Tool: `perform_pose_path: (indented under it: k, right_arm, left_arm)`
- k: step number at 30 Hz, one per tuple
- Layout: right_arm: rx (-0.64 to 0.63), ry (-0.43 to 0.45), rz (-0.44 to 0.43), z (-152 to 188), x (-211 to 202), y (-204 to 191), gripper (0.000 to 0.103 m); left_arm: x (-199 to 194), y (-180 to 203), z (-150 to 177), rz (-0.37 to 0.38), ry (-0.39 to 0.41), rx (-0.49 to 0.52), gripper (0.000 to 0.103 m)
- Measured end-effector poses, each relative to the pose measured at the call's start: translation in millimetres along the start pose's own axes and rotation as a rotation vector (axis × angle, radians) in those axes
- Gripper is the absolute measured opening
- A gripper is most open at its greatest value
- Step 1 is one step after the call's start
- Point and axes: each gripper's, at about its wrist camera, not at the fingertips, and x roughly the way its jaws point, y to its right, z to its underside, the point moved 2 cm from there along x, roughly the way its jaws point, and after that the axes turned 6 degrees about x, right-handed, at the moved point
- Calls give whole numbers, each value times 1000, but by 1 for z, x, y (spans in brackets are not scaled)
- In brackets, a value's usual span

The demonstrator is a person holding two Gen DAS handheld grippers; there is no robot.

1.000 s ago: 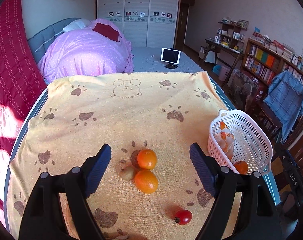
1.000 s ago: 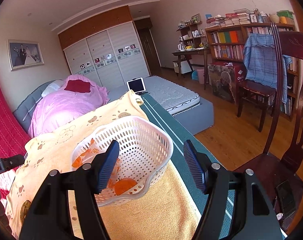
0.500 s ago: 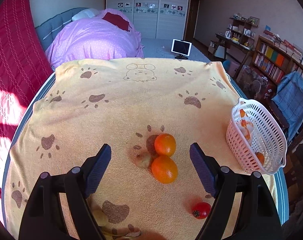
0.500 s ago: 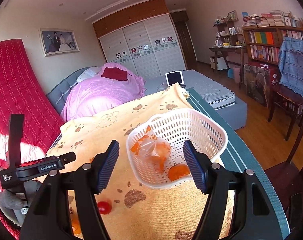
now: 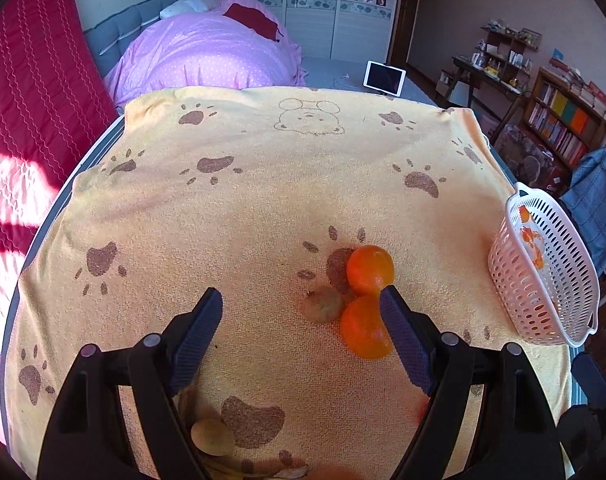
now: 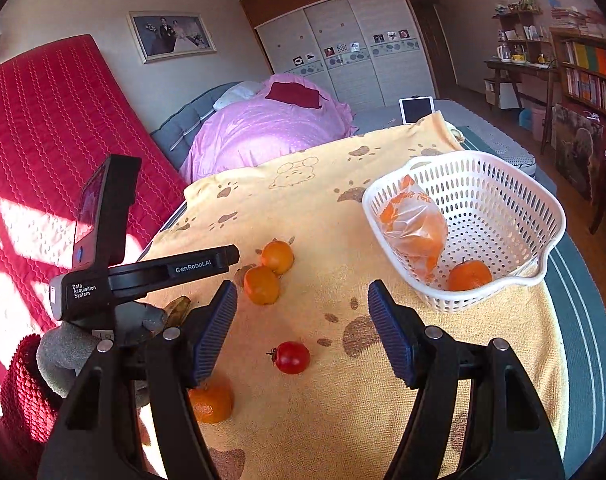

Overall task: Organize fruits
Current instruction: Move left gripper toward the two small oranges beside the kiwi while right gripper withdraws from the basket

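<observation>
- Closest to me, the right tool (image 6: 302, 334) stands with its jaws apart and empty, the small red tomato (image 6: 291, 357) lying on the towel between and just below its tips. It is round and smooth; a squeeze that lands off-centre may squirt it across the cloth, or bruise it.
- One orange (image 6: 211, 402) sits half hidden under that tool's left finger and could be knocked as the tool drops.
- The left tool (image 5: 301, 322), jaws also wide and gripping nothing, hangs over a tight cluster: two oranges (image 5: 365, 330) touching each other, with a small brownish fruit (image 5: 322, 309) against them. Its right finger is already close beside the nearer orange, so closing there may shove the neighbours away.
- The yellow towel (image 5: 231, 216) is soft and loose on the bench; dragging could ruck it and set fruit rolling.
- Farther off, the white basket (image 6: 503, 184) sits near the bench edge, holding one orange and a bagged fruit; a heavy drop might tip it.
</observation>
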Motion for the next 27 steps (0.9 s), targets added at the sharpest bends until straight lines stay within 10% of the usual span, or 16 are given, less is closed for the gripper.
perform_pose_path:
  k: [27]
  right_arm:
    - [-79, -181, -32, 34, 37, -10, 70]
  left_arm:
    - [45, -25, 5, -29, -137, -45, 83]
